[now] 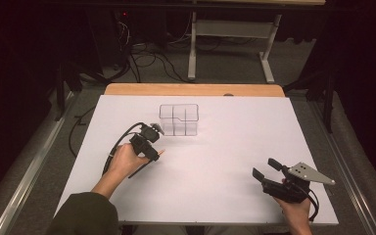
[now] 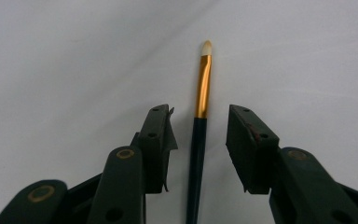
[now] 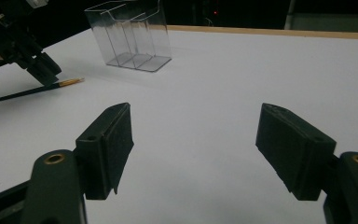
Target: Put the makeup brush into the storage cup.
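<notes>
White tabletop (image 1: 215, 161) carries all items. Left gripper (image 2: 199, 128) is lowered over a paintbrush (image 2: 198, 140); its jaws straddle the dark handle just behind the gold ferrule, with a gap on each side, so the pads do not yet press and nothing is grasped. The brush lies flat on the table. Its long axis runs straight along the gripper's line of sight, midway between the jaws, with the pale bristle tip pointing away from the gripper and the handle end passing back beneath it.

Clear acrylic organiser (image 1: 178, 119), divided into compartments, stands upright beyond the left gripper, near it, and holds nothing. Judged progress: approach complete; closing on the handle, lifting and placing remain.

Right gripper (image 3: 196, 149) rests well apart at the near right, jaws wide and unloaded.
</notes>
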Demonstrator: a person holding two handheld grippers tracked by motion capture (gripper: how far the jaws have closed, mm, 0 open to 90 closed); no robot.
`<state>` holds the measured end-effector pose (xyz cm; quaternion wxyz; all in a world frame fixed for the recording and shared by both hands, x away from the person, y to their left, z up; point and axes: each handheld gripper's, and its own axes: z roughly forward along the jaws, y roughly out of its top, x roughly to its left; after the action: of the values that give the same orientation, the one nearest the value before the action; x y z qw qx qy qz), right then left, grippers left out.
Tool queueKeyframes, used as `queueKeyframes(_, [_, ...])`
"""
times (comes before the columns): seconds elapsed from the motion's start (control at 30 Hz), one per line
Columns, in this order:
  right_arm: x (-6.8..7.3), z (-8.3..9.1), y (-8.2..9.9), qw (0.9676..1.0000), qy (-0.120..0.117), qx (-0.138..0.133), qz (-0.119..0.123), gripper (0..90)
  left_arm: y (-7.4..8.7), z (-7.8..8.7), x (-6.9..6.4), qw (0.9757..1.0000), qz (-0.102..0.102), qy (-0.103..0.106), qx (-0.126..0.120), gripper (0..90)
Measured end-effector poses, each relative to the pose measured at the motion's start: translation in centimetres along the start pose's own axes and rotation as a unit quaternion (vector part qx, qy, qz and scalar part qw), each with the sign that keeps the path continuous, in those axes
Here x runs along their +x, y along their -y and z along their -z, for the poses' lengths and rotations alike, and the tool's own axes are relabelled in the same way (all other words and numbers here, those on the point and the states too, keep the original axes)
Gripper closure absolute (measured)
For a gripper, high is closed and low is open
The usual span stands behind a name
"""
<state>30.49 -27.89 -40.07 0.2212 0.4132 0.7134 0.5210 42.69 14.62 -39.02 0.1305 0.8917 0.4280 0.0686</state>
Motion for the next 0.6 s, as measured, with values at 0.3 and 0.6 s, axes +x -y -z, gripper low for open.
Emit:
queueKeyframes(0.3, [0.04,-0.03,0.02,1.0000,0.001,0.001,0.001,29.1,0.00,-0.24,-0.10,1.0000,-0.002,0.001,-0.005,67.9])
queueKeyframes(0.6, [0.03,-0.03,0.02,1.0000,0.001,0.001,0.001,29.1,0.07,-0.57,0.15,1.0000,0.002,0.006,0.001,70.2])
